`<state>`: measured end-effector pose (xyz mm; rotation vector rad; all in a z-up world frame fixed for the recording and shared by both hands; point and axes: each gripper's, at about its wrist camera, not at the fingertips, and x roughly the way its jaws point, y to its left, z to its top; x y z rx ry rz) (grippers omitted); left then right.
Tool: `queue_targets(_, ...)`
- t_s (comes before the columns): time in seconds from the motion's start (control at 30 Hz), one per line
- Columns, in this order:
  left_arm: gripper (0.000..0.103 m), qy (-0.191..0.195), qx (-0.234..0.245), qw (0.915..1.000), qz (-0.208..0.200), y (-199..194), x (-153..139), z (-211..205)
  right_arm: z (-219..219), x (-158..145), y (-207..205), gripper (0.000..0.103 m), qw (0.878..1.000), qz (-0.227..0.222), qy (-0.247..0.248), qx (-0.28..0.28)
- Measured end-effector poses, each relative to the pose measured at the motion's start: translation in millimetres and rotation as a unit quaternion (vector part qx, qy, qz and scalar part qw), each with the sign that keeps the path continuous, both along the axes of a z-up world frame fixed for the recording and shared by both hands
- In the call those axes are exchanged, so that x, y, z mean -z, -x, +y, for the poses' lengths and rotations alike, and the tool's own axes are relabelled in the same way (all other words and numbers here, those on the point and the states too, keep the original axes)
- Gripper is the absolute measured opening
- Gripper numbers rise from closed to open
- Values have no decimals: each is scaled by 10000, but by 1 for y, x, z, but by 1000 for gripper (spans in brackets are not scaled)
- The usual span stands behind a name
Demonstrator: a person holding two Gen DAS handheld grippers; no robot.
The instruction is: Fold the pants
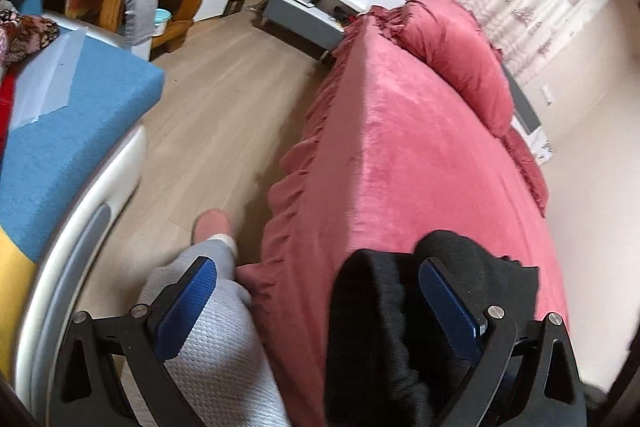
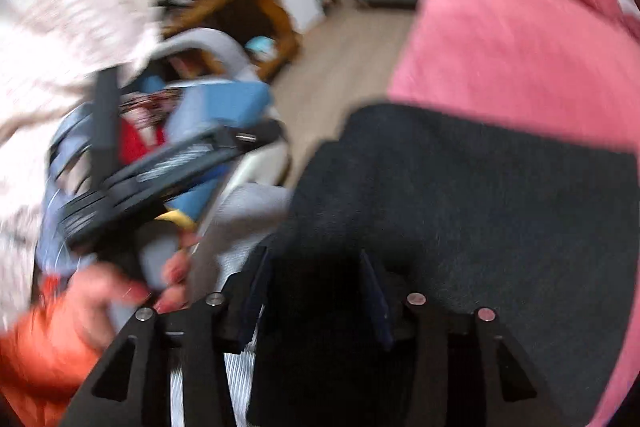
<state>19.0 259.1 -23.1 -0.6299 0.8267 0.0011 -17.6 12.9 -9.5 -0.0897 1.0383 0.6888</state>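
One pair of black pants (image 1: 376, 315) lies bunched on the near end of the one pink-covered bed (image 1: 400, 147). The left gripper (image 1: 316, 279) hangs over it, its two blue fingers (image 1: 448, 299) spread wide, one at 7 o'clock off the bed's edge. The right gripper (image 2: 316, 287) has black cloth between its two fingers; the blur hides whether they pinch. One pink pillow (image 1: 460, 55) sits at 1 o'clock.

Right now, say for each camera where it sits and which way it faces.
Left wrist: on the left gripper, jaws open, facing down along the pink bed over the black pants; a grey-clad leg shows.
Right wrist: on the right gripper, blurred, facing down over the pants; a hand holds the left gripper.
Shared: bed, pants, blue cushion.
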Motion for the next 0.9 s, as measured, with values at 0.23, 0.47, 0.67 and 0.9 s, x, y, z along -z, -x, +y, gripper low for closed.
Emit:
queue_targets(0.23, 97, 341, 1069, 9928, -410, 6, -32, -48, -103, -39, 44, 54, 9898, -1211, -28, 746)
queue_targets(0.47, 82, 442, 1734, 9836, 239, 7, -19, -86, -219, 8, 34, 54, 9577, -420, 286, 2834)
queue_targets(0.67, 75, 679, 2115, 9725, 698, 11, -20, -95, -259, 31, 41, 54, 9324, 187, -480, 3577)
queue_targets(0.9, 76, 585, 2400, 9651, 870, 30, -29, -111, -267, 58, 40, 58, 9166, 764, -1401, 3666)
